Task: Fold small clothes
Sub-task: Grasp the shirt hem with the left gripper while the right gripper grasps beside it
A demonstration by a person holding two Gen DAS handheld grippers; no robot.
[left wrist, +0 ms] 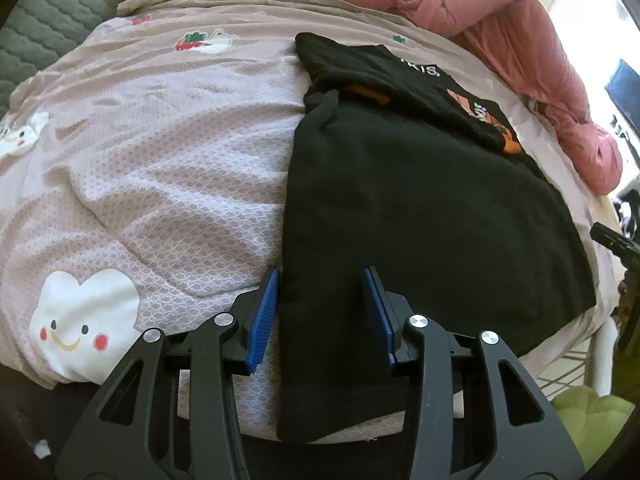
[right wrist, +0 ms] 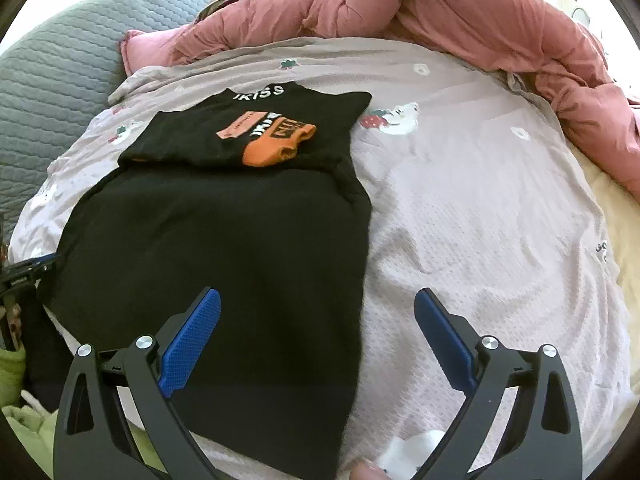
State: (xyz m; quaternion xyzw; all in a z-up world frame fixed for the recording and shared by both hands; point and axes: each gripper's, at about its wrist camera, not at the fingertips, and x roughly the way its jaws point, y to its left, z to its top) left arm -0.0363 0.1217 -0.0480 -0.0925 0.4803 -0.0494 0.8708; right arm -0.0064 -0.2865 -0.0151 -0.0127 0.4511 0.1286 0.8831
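A black garment [left wrist: 420, 200] [right wrist: 220, 240] lies flat on the bed. Its upper part, with white lettering and an orange print [right wrist: 272, 140], is folded down over the body. My left gripper [left wrist: 322, 272] stands at the near left corner, narrowly open. The cloth's left edge lies flat between the blue pads [left wrist: 264, 320], not pinched. My right gripper [right wrist: 318, 294] is wide open over the garment's near right edge. One of its fingers [right wrist: 192, 340] is above the black cloth, the other above the sheet. At the left edge of the right wrist view, part of the other gripper tool [right wrist: 24, 276] shows.
The pale pink bedsheet [left wrist: 160, 160] [right wrist: 480, 220] has cartoon patches. A bunched pink duvet [left wrist: 520, 40] [right wrist: 480, 12] lines the far side and a grey quilted cushion [right wrist: 60, 80] lies at far left. Something light green [left wrist: 592, 420] lies below the bed's near edge.
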